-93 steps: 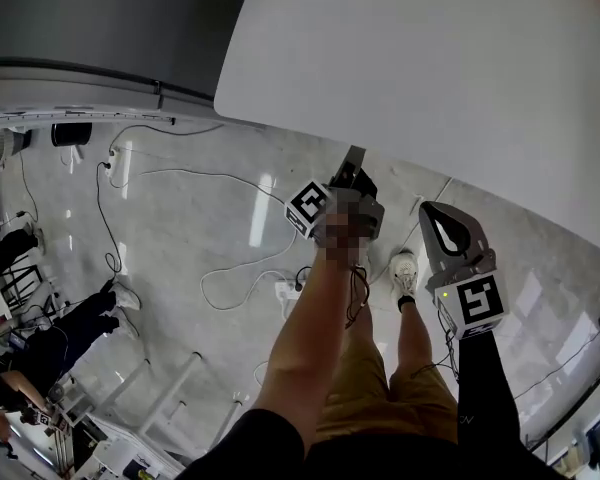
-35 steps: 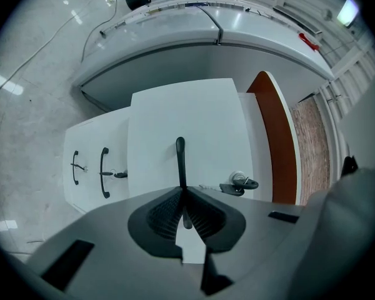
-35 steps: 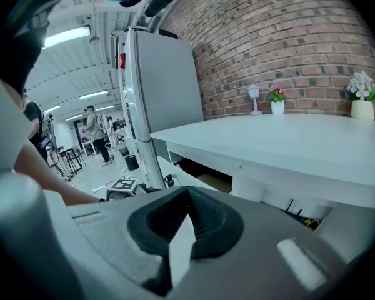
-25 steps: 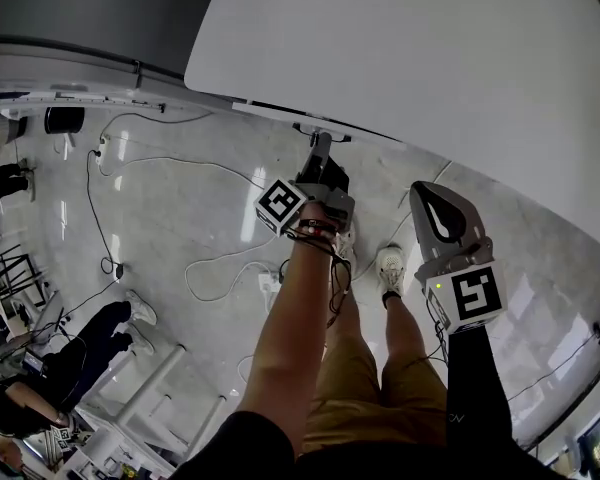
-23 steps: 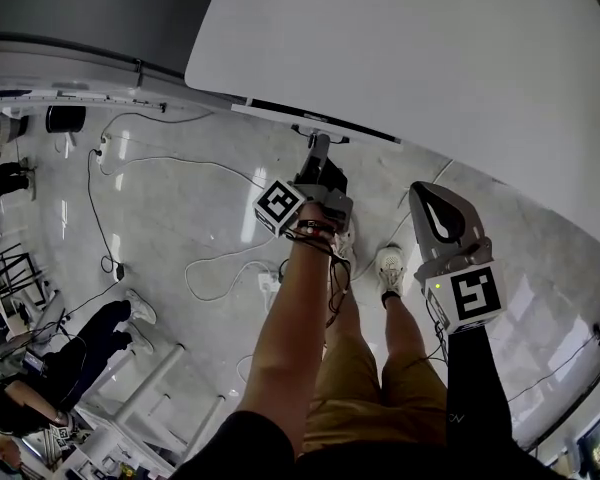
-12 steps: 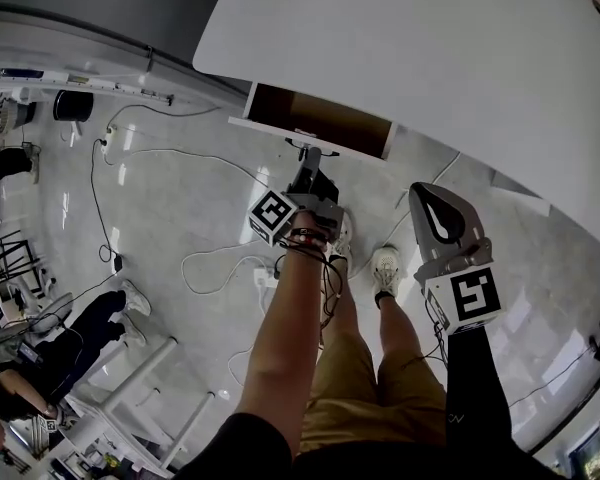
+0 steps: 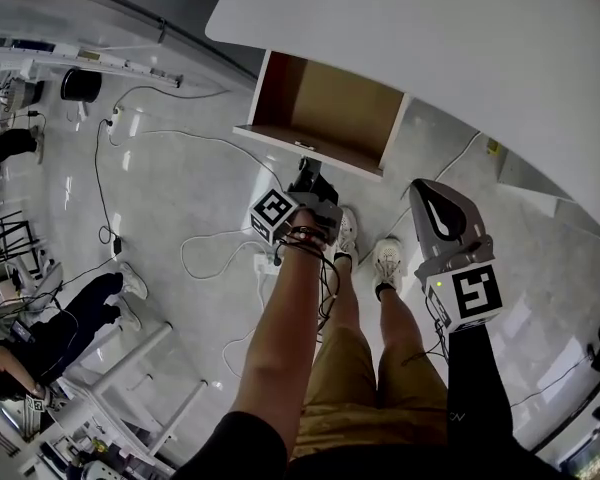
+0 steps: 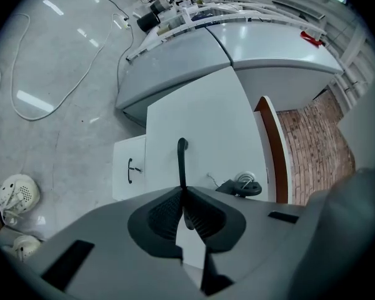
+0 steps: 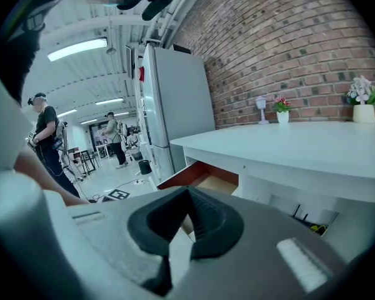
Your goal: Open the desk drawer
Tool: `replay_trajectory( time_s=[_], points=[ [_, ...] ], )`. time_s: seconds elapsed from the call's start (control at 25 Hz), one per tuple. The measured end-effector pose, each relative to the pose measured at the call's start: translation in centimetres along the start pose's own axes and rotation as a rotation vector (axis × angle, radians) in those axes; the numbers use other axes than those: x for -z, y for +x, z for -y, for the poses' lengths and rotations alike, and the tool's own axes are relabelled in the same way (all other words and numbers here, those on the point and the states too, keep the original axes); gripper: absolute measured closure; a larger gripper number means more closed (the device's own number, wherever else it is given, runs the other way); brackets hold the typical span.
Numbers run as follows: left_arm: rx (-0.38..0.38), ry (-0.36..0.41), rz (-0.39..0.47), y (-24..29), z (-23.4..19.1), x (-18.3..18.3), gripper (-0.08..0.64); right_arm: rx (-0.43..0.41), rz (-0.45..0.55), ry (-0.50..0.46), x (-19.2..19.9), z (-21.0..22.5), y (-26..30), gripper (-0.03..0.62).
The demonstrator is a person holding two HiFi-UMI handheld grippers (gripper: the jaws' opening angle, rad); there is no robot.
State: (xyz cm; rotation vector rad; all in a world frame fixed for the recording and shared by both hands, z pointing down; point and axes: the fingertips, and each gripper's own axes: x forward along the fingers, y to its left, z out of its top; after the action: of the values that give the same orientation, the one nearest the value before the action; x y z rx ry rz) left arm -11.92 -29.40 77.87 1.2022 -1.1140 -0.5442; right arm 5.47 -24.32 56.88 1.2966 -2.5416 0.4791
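No word, number or brand is legible; the only signs are coded black-and-white squares; one cube point(image 7: 273, 213) behind the left claw point(image 7: 306, 169) bears them; another cube point(image 7: 470, 295) behind the right claw point(image 7: 426, 190).

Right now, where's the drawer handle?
Left gripper view, centre: the black drawer handle sits clamped in the left tool, on the white drawer front, pulled out from under the desk.

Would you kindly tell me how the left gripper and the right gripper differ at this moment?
The left gripper is shut on the black handle of the drawer; the right gripper is shut on nothing. The left gripper reaches to the open drawer's front; the right gripper hangs apart from it, off to the side. Both share the same grey build.
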Motion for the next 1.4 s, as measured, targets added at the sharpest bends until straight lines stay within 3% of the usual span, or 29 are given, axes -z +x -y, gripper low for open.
replay_trajectory(
  time_s=[0.52,0.76,1.4],
  points=[
    [0.004,-0.012,-0.026,-1.9,1.0,-0.5,0.535,0.01,0.013,0.03,0.1,-2.7,0.1,0.592],
    [-0.037,-0.042,-0.031,-4.7,-1.2,-0.1,0.535,0.03,0.02,0.027,-0.4,-4.0,-0.3,0.592],
    [-0.048,-0.054,-0.04,-7.2,-1.6,-0.5,0.535,0.014,0.013,0.04,-0.2,-6.1,1.2,0.592]
  ],
)
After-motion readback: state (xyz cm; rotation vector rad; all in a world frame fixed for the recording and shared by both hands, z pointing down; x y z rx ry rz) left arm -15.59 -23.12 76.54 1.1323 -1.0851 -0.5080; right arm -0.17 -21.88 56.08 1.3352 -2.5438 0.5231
